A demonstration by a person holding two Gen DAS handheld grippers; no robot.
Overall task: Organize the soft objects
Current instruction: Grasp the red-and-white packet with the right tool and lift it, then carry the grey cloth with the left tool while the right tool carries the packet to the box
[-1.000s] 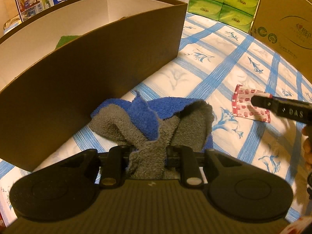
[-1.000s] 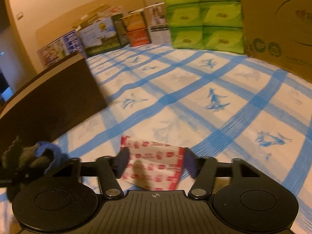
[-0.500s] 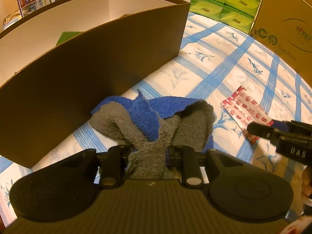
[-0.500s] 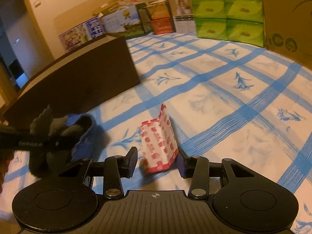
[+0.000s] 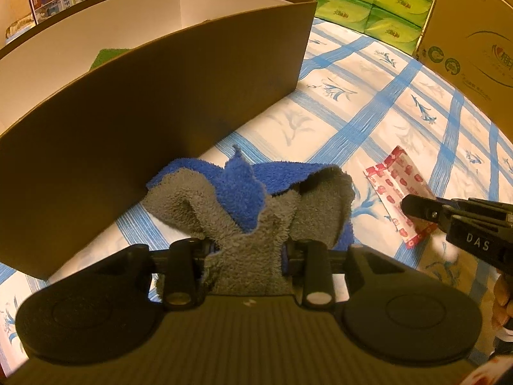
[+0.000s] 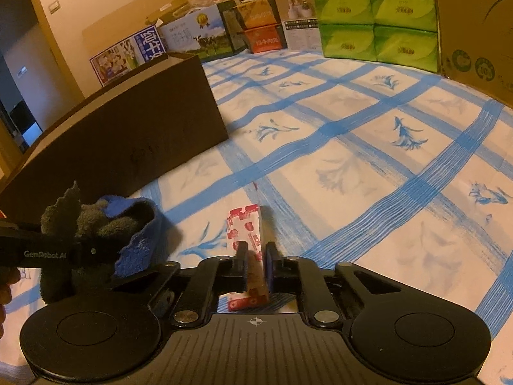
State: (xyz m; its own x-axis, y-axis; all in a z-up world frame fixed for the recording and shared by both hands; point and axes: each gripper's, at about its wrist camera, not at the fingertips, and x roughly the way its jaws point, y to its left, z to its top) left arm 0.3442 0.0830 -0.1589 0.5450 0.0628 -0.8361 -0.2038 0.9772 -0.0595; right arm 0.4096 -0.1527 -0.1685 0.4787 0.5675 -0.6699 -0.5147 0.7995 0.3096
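Note:
My left gripper (image 5: pixel 248 250) is shut on a blue and grey fluffy towel (image 5: pixel 253 199), bunched up just above the blue-checked sheet beside a dark brown open box (image 5: pixel 154 102). The towel (image 6: pixel 96 221) and left gripper also show at the left of the right wrist view. My right gripper (image 6: pixel 256 253) is shut on a red and white patterned packet (image 6: pixel 247 227), held on edge. In the left wrist view the packet (image 5: pixel 397 186) sits at the right with the right gripper's fingers (image 5: pixel 426 208) on it.
The box has white inner walls and a green item (image 5: pixel 105 57) inside. Green tissue packs (image 6: pixel 375 16) and printed cartons (image 6: pixel 192 38) line the far edge. A large cardboard box (image 5: pixel 474 45) stands at the right. The blue-checked sheet (image 6: pixel 368 160) covers the surface.
My right gripper has closed on the red and white packet and tipped it up on edge. My left gripper still holds the towel in about the same place.

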